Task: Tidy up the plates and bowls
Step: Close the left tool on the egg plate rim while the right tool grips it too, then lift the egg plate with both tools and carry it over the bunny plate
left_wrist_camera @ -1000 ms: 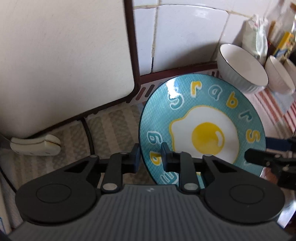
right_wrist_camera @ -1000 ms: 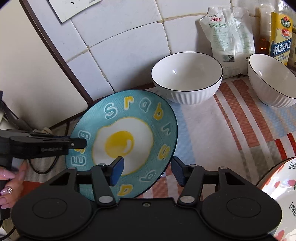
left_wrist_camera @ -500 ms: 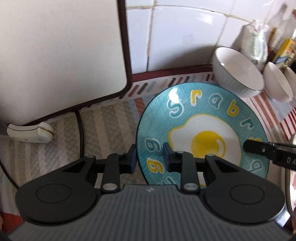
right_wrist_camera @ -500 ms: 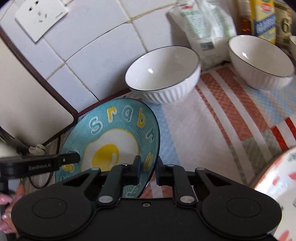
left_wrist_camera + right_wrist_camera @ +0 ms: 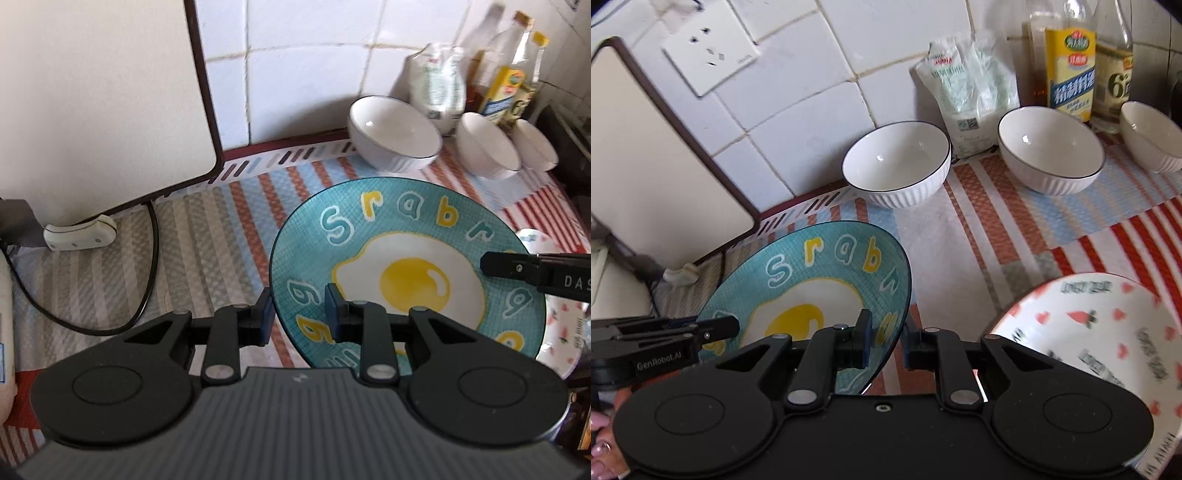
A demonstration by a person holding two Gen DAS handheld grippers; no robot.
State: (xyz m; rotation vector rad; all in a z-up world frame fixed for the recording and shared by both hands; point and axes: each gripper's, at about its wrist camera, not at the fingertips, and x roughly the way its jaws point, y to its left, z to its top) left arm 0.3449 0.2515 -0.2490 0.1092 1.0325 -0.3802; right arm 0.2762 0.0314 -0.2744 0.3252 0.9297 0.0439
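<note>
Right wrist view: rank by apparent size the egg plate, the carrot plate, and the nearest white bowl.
1. egg plate and carrot plate: look alike, both partly hidden or cut off, so no ranking.
2. nearest white bowl: looks smallest, but it sits farther from the camera.

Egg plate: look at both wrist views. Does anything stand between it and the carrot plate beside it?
Nothing visible does. The egg plate, clamped by the left gripper and right gripper, hangs tilted beside the carrot plate; only bare striped mat lies between them.
</note>
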